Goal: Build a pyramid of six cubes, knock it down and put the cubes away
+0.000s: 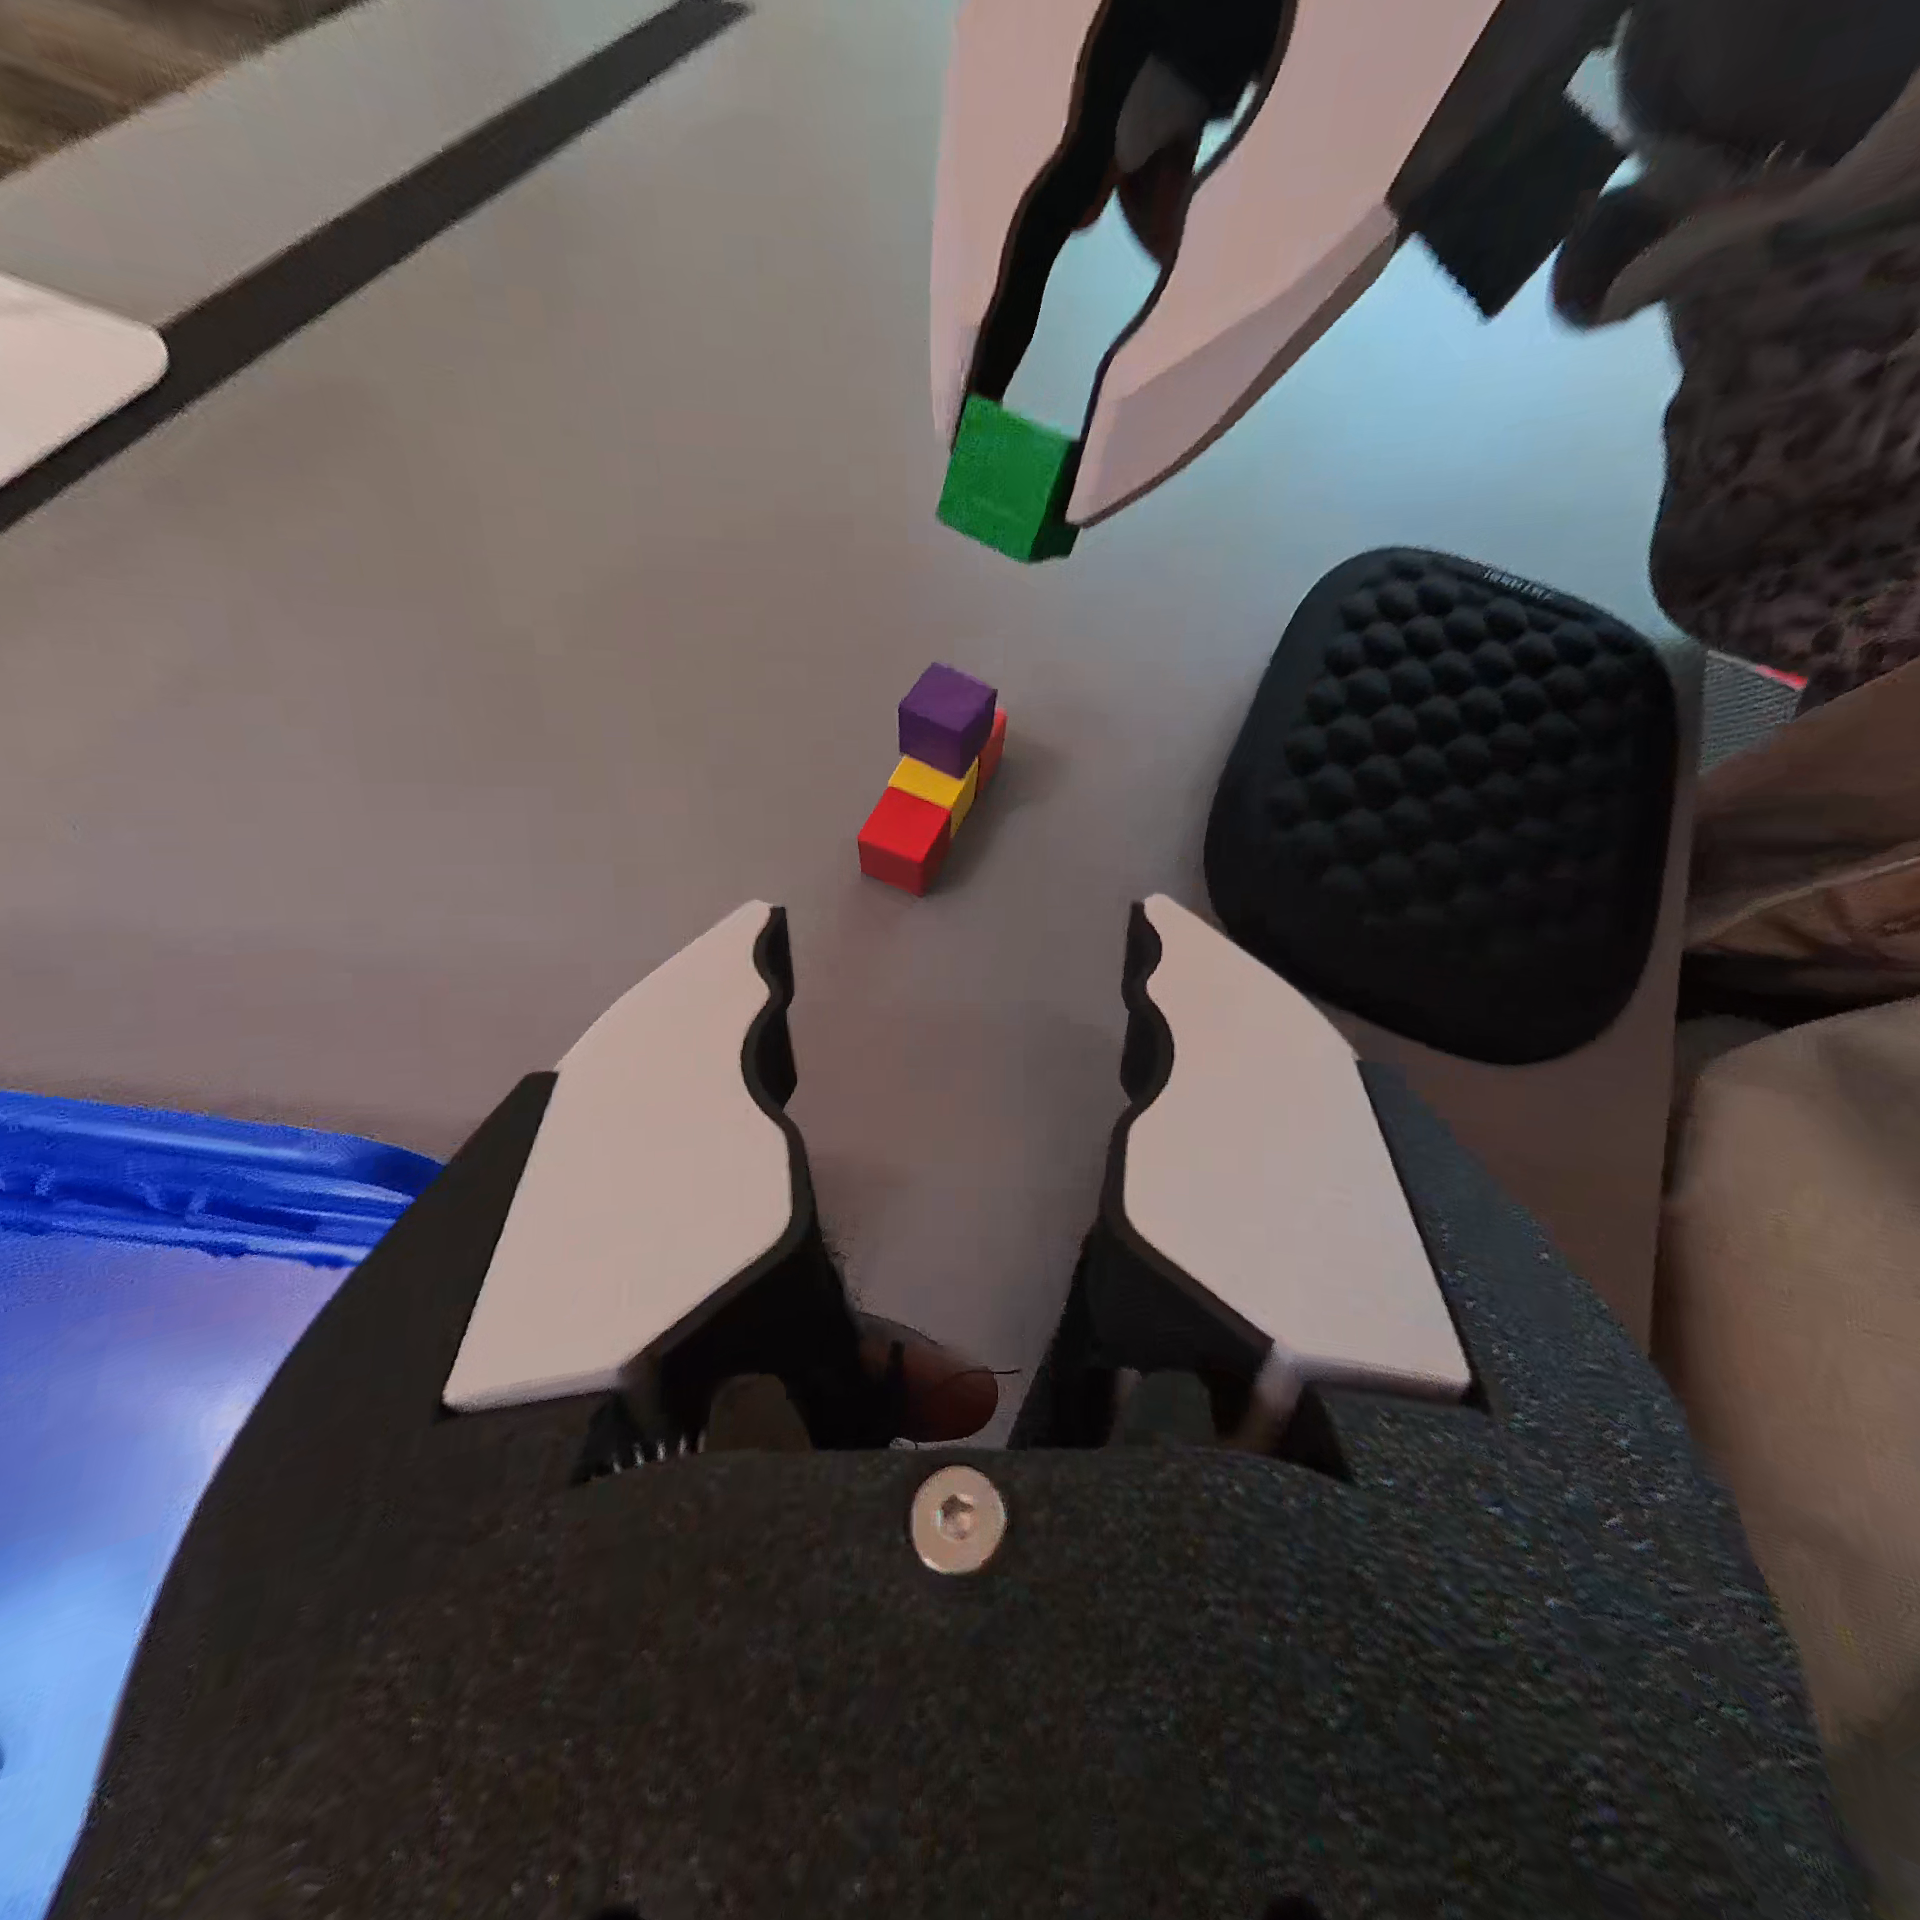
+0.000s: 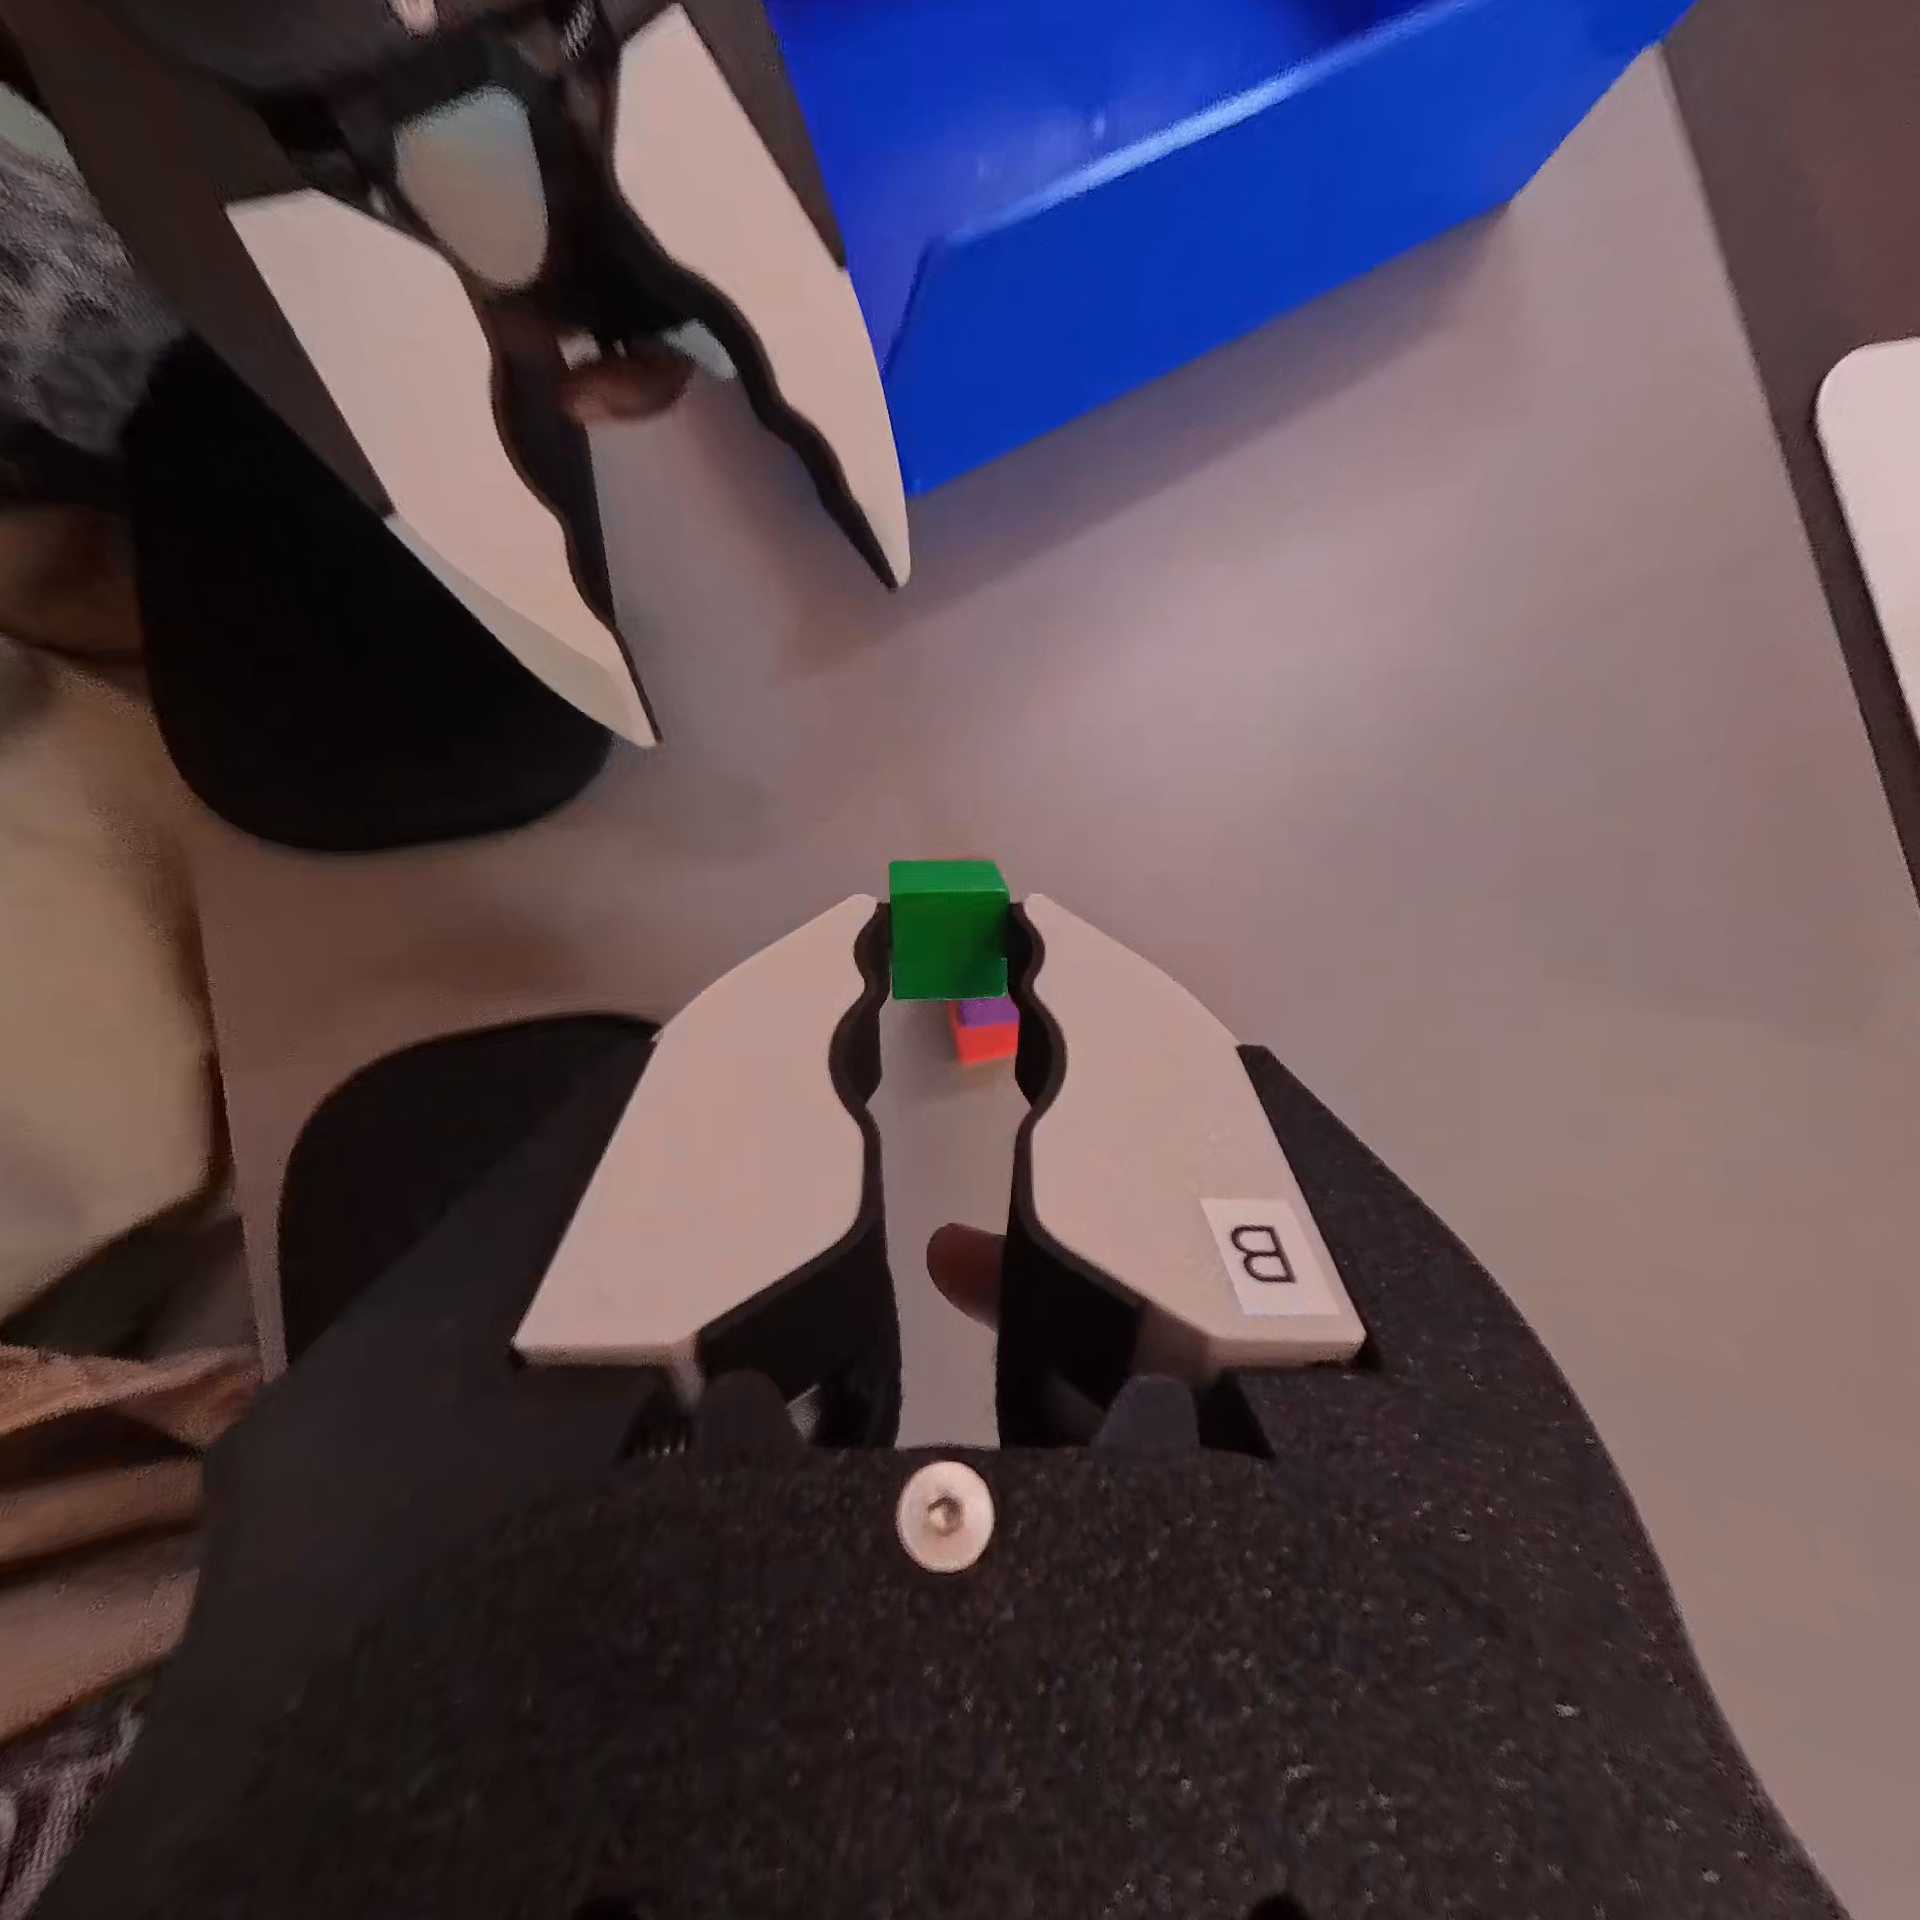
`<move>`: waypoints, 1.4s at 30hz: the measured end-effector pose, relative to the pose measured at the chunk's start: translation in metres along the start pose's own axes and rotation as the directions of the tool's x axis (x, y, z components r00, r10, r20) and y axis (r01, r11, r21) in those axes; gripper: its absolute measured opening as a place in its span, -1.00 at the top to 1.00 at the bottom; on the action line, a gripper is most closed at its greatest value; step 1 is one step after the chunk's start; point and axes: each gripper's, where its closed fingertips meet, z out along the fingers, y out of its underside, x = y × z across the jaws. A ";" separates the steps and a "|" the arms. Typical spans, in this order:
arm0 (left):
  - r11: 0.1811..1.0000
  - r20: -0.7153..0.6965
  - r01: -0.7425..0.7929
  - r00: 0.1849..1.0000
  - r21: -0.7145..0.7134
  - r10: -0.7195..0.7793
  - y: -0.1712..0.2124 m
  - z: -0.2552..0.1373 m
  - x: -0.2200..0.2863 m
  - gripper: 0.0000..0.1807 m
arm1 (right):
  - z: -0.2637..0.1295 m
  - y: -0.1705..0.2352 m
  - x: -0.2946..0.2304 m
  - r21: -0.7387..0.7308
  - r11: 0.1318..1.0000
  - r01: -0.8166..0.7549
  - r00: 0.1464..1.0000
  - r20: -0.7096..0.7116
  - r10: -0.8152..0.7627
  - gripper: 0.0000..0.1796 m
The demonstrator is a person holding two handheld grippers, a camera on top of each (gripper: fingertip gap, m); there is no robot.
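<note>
In the left wrist view a row of cubes stands on the grey table: a red cube (image 1: 902,837) nearest, a yellow cube (image 1: 932,782) behind it, another red cube (image 1: 994,746) farthest, and a purple cube (image 1: 943,717) stacked on top. My right gripper (image 1: 1023,473) is shut on a green cube (image 1: 1006,480) and holds it in the air above and beyond the stack. In the right wrist view the green cube (image 2: 948,932) sits between the fingertips, with the purple cube (image 2: 987,1011) and a red cube (image 2: 982,1041) below. My left gripper (image 1: 956,914) is open and empty, short of the row.
A blue bin (image 2: 1195,260) stands on the table; its corner shows at the lower left of the left wrist view (image 1: 187,1195). A black dimpled pad (image 1: 1444,800) lies right of the cubes. A white object (image 1: 62,364) sits at the far left. A person's clothing (image 1: 1797,1143) fills the right edge. Left tips to right tips: about 8 cm.
</note>
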 end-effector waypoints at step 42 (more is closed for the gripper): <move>0.998 -0.086 0.026 0.996 -0.066 -0.031 0.022 0.025 0.012 0.32 | 0.074 0.043 0.004 -0.454 0.876 0.164 0.983 0.145 -0.109 0.74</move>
